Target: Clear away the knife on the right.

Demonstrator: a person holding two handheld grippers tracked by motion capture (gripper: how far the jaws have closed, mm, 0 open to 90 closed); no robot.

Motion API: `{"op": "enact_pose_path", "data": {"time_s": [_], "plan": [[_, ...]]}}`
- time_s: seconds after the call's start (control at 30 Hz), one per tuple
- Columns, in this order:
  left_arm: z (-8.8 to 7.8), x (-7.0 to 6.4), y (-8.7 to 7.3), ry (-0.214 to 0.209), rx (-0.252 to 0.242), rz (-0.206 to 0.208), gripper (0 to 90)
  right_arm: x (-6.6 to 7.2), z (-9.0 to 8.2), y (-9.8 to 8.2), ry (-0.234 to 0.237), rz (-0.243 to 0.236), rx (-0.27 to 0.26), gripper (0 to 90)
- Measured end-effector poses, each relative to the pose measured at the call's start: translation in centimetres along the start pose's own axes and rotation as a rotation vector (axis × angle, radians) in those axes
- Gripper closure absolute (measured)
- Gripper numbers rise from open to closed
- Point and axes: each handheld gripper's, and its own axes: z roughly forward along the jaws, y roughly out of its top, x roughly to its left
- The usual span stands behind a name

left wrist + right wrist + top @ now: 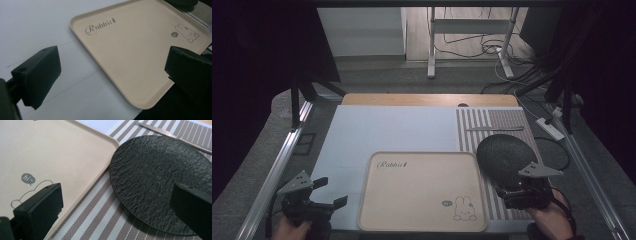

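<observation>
Beside the black plate [503,156], the knife [493,129] lies crosswise

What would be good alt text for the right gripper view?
The open right gripper hovers low over the near edge of a black textured plate on a striped placemat, beside a beige tray. A knife lies beyond the plate.

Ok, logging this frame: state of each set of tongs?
Left tongs: open, holding nothing.
Right tongs: open, holding nothing, near the black plate.

Plate [504,156] just right of tray [422,192], on striped mat [472,131]
</observation>
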Motion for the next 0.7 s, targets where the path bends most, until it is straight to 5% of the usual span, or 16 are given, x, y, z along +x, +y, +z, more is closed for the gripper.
{"op": "enact_pose_path", "data": {"time_s": [0.53, 0.7], "plan": [[0.0, 0.1, 0.0, 0.0, -0.001, -0.001, 1.4, -1.2, 2.8, 1.6, 0.014, -0.001, 0.066, 0.0], [0.0, 0.1, 0.0, 0.0, 0.0, -0.001, 1.4, -1.7, 3.7, 2.0, 0.019, 0.033, 0.101, 0.0]]}}
